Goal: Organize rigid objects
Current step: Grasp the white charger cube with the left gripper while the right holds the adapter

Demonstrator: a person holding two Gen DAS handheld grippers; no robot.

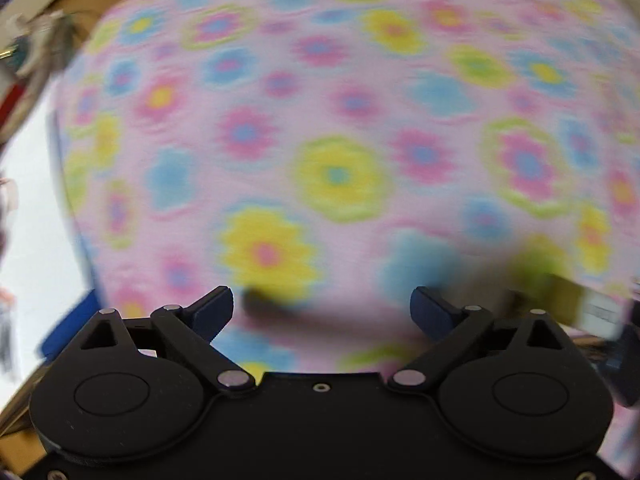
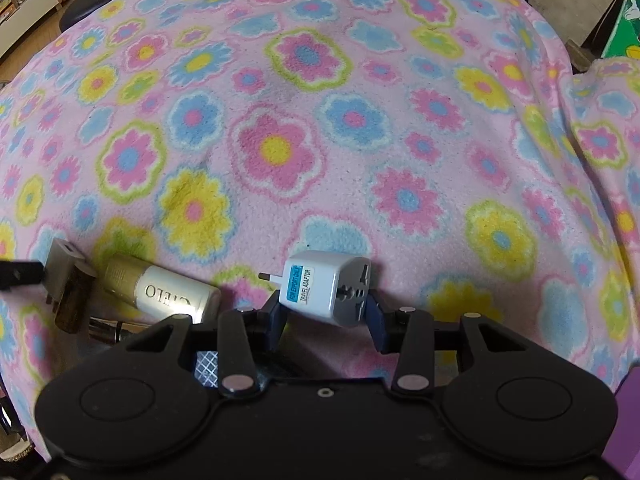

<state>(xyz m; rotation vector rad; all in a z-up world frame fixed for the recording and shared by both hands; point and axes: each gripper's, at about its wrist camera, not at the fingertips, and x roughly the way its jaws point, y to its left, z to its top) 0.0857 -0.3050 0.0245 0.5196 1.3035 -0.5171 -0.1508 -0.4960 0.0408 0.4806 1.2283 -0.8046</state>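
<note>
In the right wrist view my right gripper (image 2: 326,314) is shut on a white travel adaptor (image 2: 328,286) with a blue label, held just over the flowered blanket, its pin pointing left. To its left lie a white and gold cylinder marked CIELO (image 2: 160,290), a grey plug block (image 2: 64,268) and a dark brown piece (image 2: 74,302). The left wrist view is heavily blurred. There my left gripper (image 1: 322,300) stands open over the blanket with nothing between its fingers. A blurred gold and white object (image 1: 580,308) lies just right of it.
The pink flowered blanket (image 2: 360,60) covers the whole work surface and bunches into a fold at the right (image 2: 600,92). A black stool (image 2: 92,4) and a wooden floor lie beyond the far left edge. A green box (image 2: 624,12) stands at the far right.
</note>
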